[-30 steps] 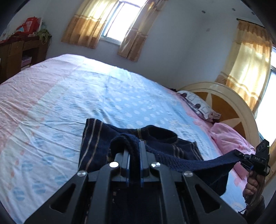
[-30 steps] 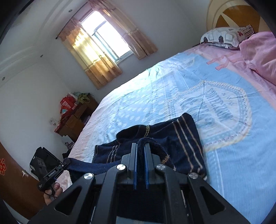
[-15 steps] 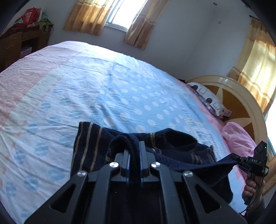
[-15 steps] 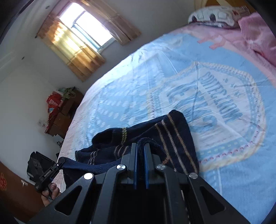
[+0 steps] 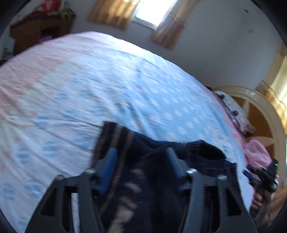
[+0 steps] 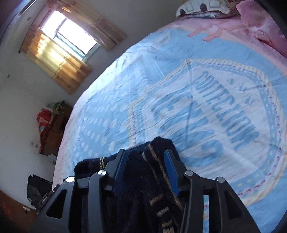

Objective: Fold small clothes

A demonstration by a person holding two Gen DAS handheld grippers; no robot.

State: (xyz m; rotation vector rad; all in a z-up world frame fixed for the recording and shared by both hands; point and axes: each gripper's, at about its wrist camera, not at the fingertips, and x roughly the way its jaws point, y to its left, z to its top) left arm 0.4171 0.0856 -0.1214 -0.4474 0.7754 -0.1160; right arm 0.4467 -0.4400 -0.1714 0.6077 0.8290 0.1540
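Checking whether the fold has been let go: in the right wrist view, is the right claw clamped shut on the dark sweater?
No, the right claw is opening, its blue pads apart, the navy sweater lying loose between them.

Bedroom, daylight. Large bed fills most of both views, covered by a sheet in pale blue with white dots, pink borders and a big blue lettered emblem at its middle. Cream arched headboard with orange-brown panels; patterned pillow and pink blanket at that end. White walls. Bright window with tan-orange curtains on the far wall; a second sunlit curtain beside the headboard. Brown wooden cabinet in the corner, red and green clutter on top. Dark bag low by the wall. The left wrist view is motion-blurred.
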